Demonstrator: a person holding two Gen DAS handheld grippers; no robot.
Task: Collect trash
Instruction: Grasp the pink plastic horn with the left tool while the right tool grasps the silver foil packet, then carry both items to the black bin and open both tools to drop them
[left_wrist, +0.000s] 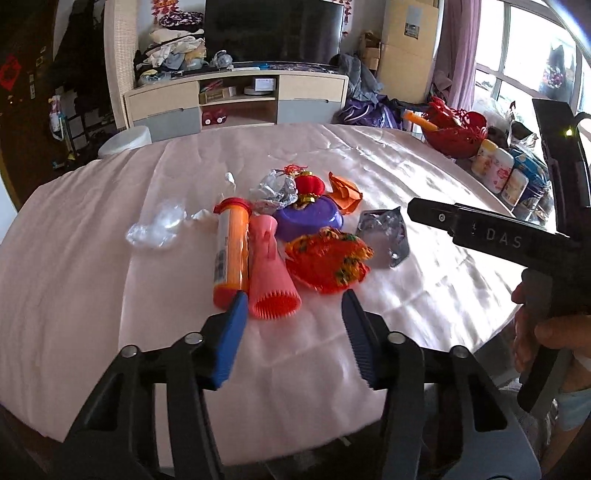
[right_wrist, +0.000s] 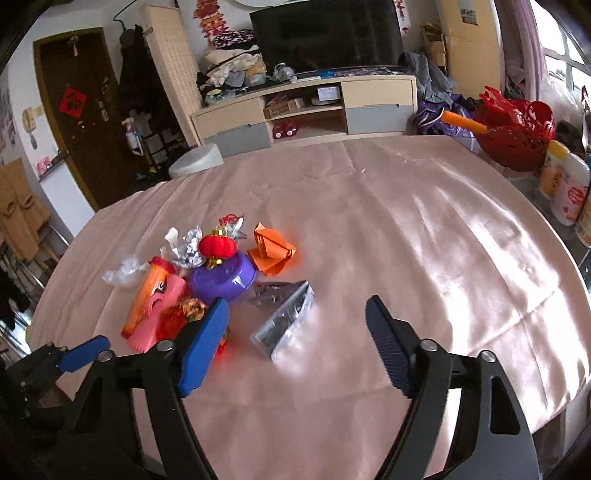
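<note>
The left gripper hangs over the near edge of the pink tablecloth with its blue fingers spread wide and nothing between them; the left finger's tip sits just at the near end of the orange tube, though whether it touches cannot be told. The right gripper is likewise wide open and empty, its fingers framing bare cloth just in front of the silver foil packet.

The trash lies in one loose heap toward the middle of the table. The orange tube with a red cap lies on its side, pressed against a pink ribbed cone. Beside the cone sits a crumpled red and orange wrapper, and behind it an upturned purple bowl with a small red lantern ornament resting against it. Crumpled silver foil and folded orange paper lie at the back of the heap, and clear plastic film lies off to the left
</note>
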